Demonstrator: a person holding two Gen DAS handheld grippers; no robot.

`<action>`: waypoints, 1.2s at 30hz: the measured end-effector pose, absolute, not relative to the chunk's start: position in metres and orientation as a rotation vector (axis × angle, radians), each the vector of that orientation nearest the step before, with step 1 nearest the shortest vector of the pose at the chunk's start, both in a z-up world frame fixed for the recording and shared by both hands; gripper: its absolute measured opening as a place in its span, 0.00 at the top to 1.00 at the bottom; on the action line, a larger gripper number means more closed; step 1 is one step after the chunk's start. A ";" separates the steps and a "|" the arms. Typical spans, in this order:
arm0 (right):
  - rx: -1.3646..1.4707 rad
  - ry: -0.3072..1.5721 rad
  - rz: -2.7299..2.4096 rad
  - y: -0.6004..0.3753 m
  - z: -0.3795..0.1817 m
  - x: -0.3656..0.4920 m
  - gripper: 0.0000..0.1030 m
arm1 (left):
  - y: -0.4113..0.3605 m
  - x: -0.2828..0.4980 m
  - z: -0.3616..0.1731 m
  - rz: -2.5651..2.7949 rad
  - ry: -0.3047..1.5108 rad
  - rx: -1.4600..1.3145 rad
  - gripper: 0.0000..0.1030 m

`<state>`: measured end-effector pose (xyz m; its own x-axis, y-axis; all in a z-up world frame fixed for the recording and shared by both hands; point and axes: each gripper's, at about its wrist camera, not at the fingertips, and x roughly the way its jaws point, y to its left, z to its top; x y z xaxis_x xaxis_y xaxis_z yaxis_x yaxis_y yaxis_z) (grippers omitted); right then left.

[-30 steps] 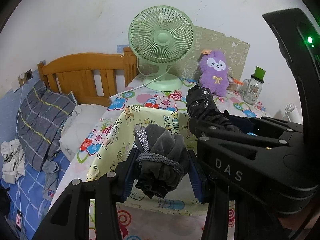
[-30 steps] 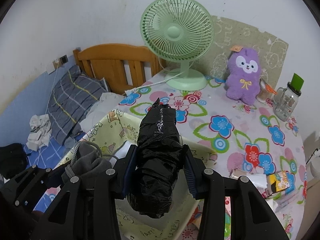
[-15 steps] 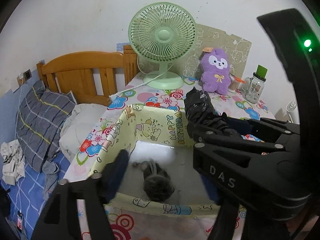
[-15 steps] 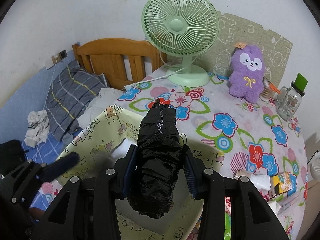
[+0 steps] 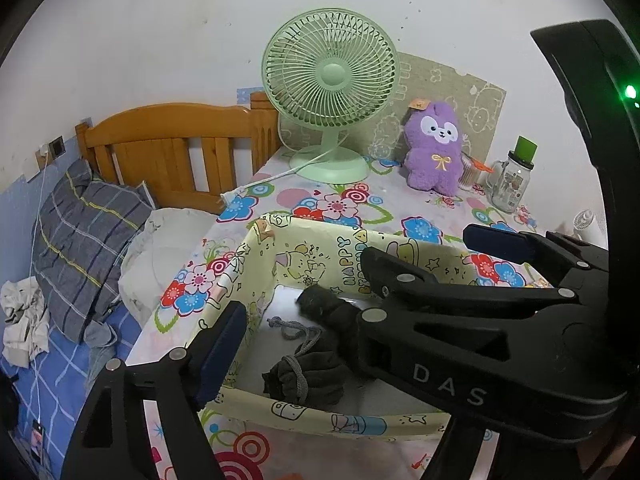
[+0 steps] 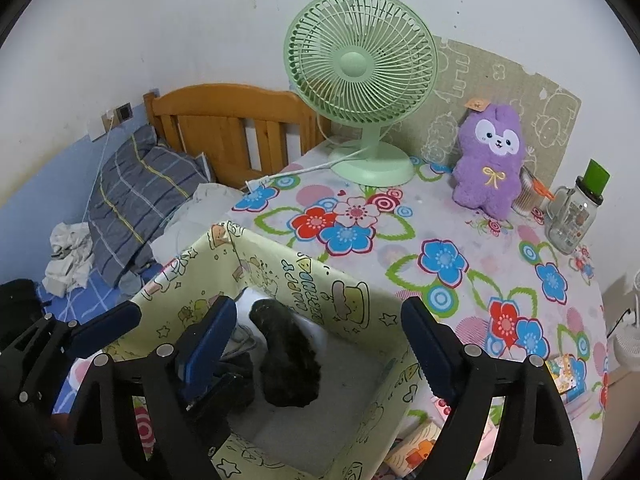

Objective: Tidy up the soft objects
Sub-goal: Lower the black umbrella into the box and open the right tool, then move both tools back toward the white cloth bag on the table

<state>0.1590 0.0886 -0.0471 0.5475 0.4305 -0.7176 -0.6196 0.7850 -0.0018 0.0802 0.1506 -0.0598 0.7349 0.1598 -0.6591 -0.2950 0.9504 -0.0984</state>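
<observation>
A pale yellow fabric storage box [image 6: 352,292] printed with cartoon drawings and teal lettering holds a dark grey drawstring pouch [image 5: 304,376] and a black wrapped bundle [image 6: 288,356]. Under the box, a white tablecloth [image 6: 400,248] carries red, blue and pink flowers with green loops. Behind the box stand a mint green desk fan [image 6: 360,64] and a purple plush toy [image 6: 490,160] with a white face and yellow bow. Left of the box lies a grey plaid pillow [image 5: 80,236] striped yellow.

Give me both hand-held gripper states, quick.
Left hand-held gripper: jaws opening, empty; grey pouch lies in the box.
Right hand-held gripper: jaws opening, empty; black bundle dropped in.
</observation>
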 end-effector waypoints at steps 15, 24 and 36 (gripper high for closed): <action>-0.246 0.745 0.598 0.068 -0.035 0.152 0.16 | 0.129 0.077 -0.049 0.219 0.680 -0.182 0.20; -0.225 0.724 0.568 0.040 -0.025 0.146 0.16 | 0.103 0.073 -0.038 0.187 0.662 -0.151 0.20; -0.180 0.702 0.494 -0.018 -0.012 0.141 0.16 | 0.053 0.072 -0.028 0.116 0.649 -0.106 0.19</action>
<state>0.1407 -0.0182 -0.0121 0.6550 0.3737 -0.6568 -0.4919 0.8706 0.0048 0.0722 0.0531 -0.0284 0.7907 0.0748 -0.6077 -0.1413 0.9880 -0.0623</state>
